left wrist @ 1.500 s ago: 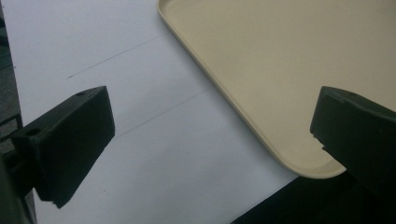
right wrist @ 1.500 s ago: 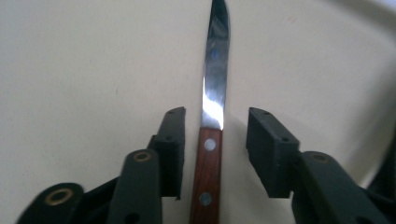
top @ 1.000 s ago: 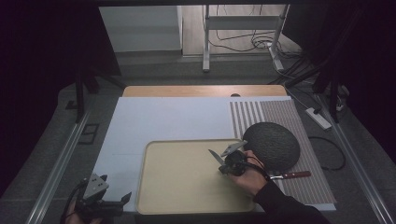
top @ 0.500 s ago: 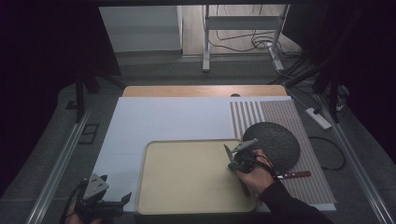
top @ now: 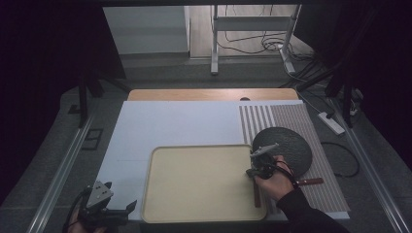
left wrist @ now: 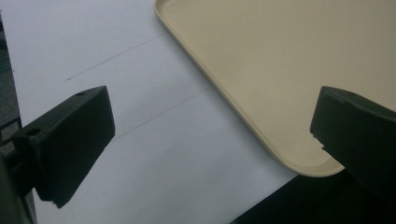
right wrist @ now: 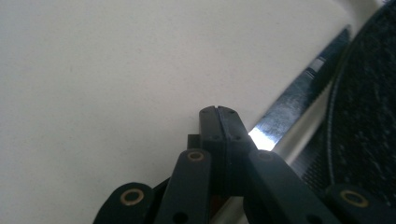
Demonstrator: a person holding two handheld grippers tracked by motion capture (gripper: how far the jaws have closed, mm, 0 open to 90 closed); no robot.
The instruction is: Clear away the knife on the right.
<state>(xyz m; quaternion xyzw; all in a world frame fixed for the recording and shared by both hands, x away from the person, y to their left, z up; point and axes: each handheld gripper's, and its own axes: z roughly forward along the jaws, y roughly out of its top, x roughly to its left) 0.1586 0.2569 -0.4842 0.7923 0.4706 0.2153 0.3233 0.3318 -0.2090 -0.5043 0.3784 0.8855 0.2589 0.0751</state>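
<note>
Left gripper (left wrist: 210,154): jaws wide apart, empty, over white mat (left wrist: 140,140); tray (left wrist: 280,70) corner ahead. Right gripper (right wrist: 218,112): jaws pressed together over tray; knife (right wrist: 299,88) and dark round plate (right wrist: 364,116) just right.

Your left gripper (top: 127,208) is dark, with a grey three-cornered plate (top: 100,190) on top; its two jaws are blocky matte black slabs, one with small round holes in its face. Your right gripper (right wrist: 218,111) has flat black jaws with tiny screw dimples near the tips, carried on black link arms with brass-ringed pivots (right wrist: 131,196). It too bears a grey plate. You wear a dark sleeve (top: 311,213) on your right arm.
</note>
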